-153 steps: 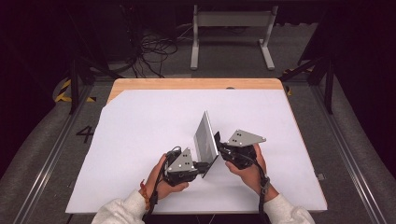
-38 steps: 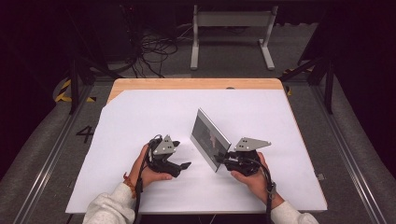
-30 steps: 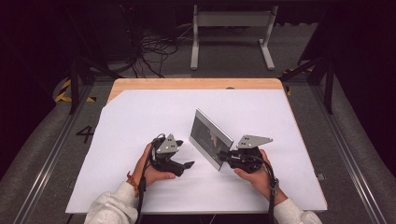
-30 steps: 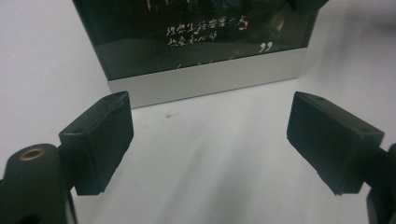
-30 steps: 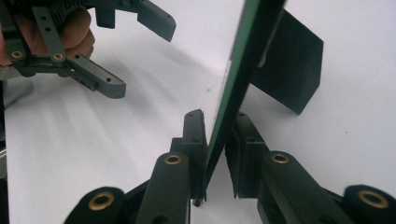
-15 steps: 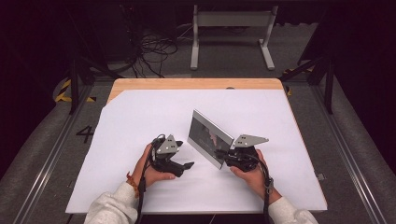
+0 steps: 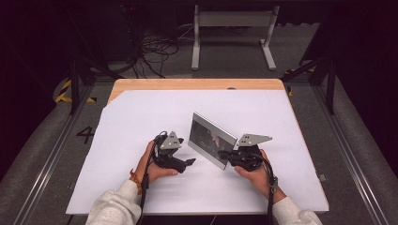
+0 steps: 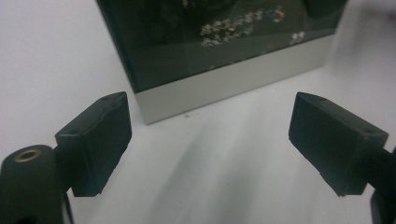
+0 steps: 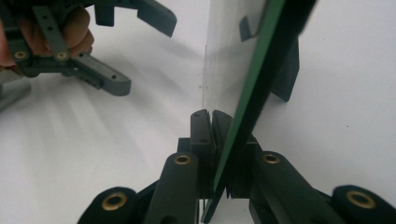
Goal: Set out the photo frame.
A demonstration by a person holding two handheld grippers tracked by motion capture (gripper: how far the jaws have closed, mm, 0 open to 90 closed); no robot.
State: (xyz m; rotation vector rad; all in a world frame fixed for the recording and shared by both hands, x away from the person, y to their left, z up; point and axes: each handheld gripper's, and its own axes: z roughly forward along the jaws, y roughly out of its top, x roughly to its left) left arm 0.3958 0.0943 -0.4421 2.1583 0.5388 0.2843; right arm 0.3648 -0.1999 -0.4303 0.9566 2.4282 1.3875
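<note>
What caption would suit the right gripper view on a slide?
Right hand-held gripper clamps the edge of an upright picture frame above the white table.

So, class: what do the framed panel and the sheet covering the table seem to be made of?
Framed panel: likely glass in a silver, metal-looking frame; its dark face shows glossy reflections, and its back edge looks green. Sheet: matte white paper, probably; one corner is cut, baring the wooden table.

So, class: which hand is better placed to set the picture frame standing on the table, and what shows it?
Probably the right: its tongs are clamped on the picture frame edge, holding it tilted. The left tongs stand open, short of it.
</note>
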